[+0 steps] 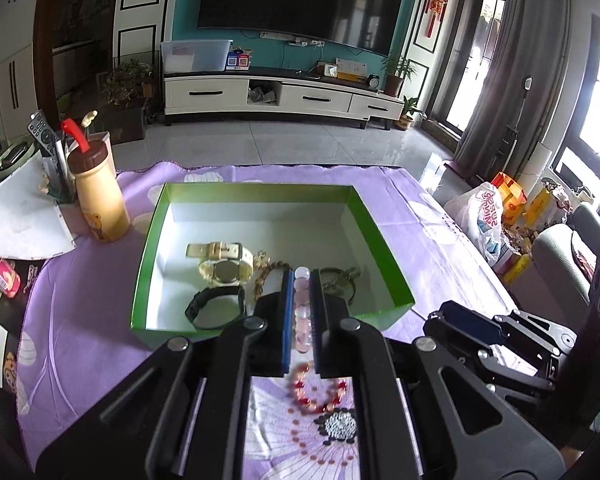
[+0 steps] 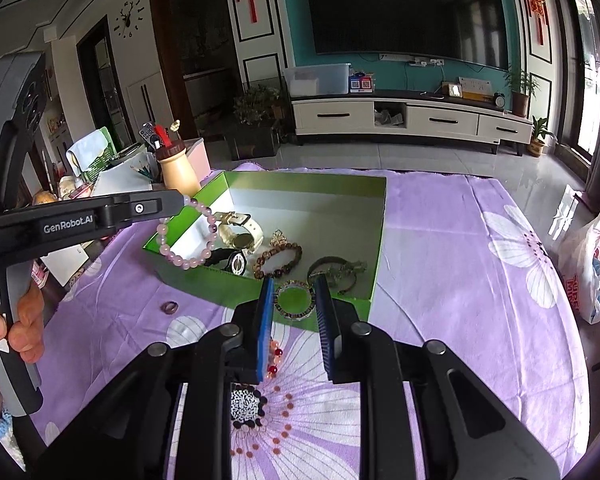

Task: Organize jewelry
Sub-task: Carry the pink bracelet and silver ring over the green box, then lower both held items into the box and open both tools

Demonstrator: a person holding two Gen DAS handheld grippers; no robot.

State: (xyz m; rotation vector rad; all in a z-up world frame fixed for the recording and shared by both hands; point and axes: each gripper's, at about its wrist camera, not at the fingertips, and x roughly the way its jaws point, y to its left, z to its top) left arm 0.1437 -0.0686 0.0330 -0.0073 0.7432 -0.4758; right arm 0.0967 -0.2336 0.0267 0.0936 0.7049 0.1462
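Note:
My left gripper (image 1: 302, 280) is shut on a pink bead bracelet (image 1: 302, 312), which hangs from it over the near left corner of the green box (image 2: 188, 236). The green box (image 1: 148, 240) holds a cream watch (image 1: 224, 266), a black watch (image 1: 216, 306), a brown bead bracelet (image 2: 278, 260) and a dark bangle (image 2: 334, 270). My right gripper (image 2: 294, 288) holds a thin dark ring bracelet (image 2: 294, 300) between its pads, in front of the box's near wall. A red bead bracelet (image 1: 316, 390) and a small ring (image 2: 170, 307) lie on the purple cloth.
A brown-capped bottle (image 1: 98, 196), papers and a remote stand at the table's left. A plastic bag (image 2: 592, 268) sits on the floor at the right. The purple flowered cloth (image 2: 460, 260) covers the table. A TV cabinet stands far behind.

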